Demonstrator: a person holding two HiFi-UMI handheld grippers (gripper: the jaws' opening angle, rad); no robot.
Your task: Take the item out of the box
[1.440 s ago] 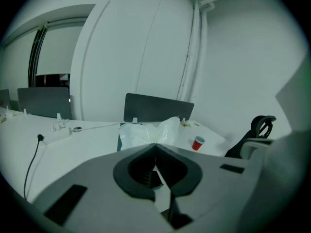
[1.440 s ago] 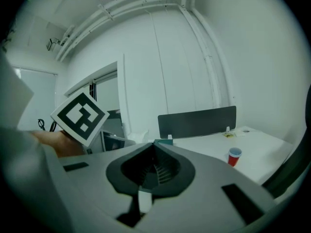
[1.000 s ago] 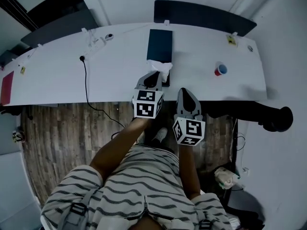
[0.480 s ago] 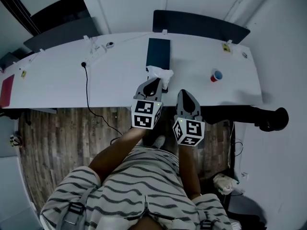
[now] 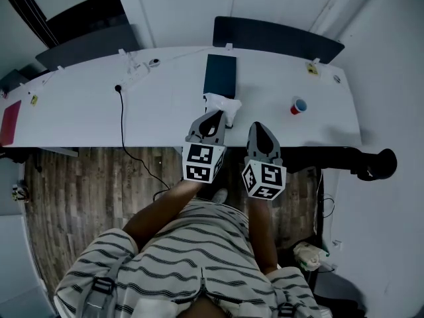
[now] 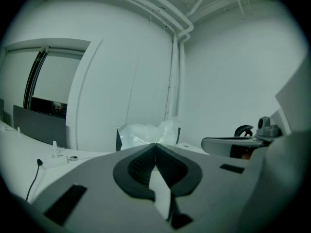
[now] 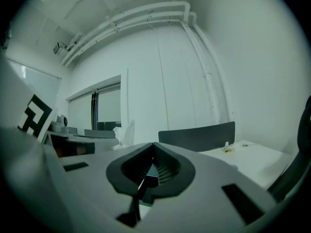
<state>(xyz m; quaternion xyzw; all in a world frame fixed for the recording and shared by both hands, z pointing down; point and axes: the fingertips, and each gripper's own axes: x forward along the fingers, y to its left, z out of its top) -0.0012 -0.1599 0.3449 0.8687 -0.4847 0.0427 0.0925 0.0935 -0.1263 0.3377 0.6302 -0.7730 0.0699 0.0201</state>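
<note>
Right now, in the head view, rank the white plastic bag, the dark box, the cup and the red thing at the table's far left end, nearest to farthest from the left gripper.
1. White plastic bag, right at the fingers of the left gripper.
2. Dark box, just behind the bag.
3. Cup, off to the right.
4. Red thing, far left end.

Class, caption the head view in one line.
Left gripper grips white plastic wrap at the dark box on a desk.
</note>
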